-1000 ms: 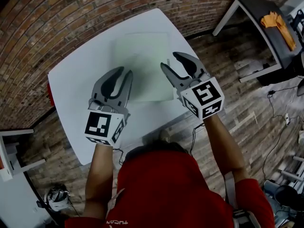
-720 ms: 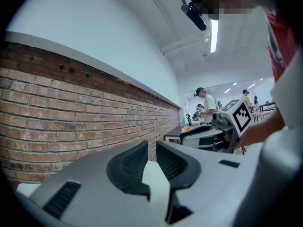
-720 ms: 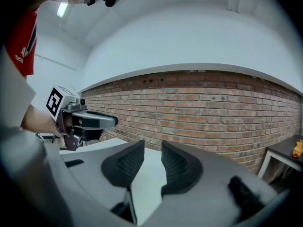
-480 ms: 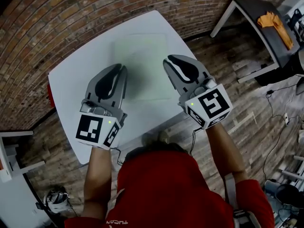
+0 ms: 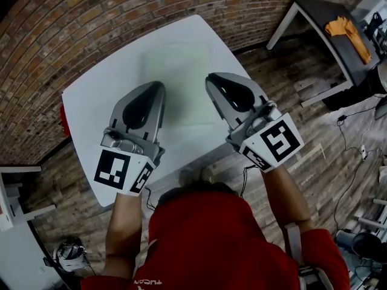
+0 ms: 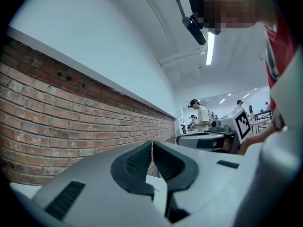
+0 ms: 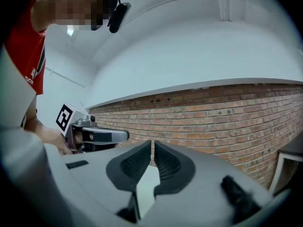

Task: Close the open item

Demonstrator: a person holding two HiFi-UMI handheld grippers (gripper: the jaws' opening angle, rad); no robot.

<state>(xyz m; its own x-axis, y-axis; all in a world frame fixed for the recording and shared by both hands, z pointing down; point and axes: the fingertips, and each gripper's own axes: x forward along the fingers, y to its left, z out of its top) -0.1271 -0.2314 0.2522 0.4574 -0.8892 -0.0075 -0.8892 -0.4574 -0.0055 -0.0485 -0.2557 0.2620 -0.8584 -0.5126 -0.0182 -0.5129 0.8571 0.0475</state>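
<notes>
Head view: a pale green item (image 5: 184,86), thin, rectangular and matt, lies flat near the middle of a smooth white table (image 5: 91,101) with rounded corners, directly below and between two hand-held grippers raised above it. Nothing on the item stands up or gapes, so the closing appears to be done, and little seems left beyond drawing the tools away; what kind of item it is cannot be made out. The left gripper (image 5: 159,85) has its jaws drawn together to a hairline slit, with nothing held. The right gripper (image 5: 208,78) has just been closing its jaws, which now stand almost together and are likewise empty. Both tools have moulded grey plastic shells, curved like beaks, with black ribbed pads (image 7: 137,162) lining the inner faces, and each carries a white cube printed with black square markers. A rough red brick wall (image 5: 121,11) runs behind the table, worn wooden boards (image 5: 290,71) cover the floor, and an orange cloth (image 5: 347,29) lies crumpled on a dark table well apart at the upper right
</notes>
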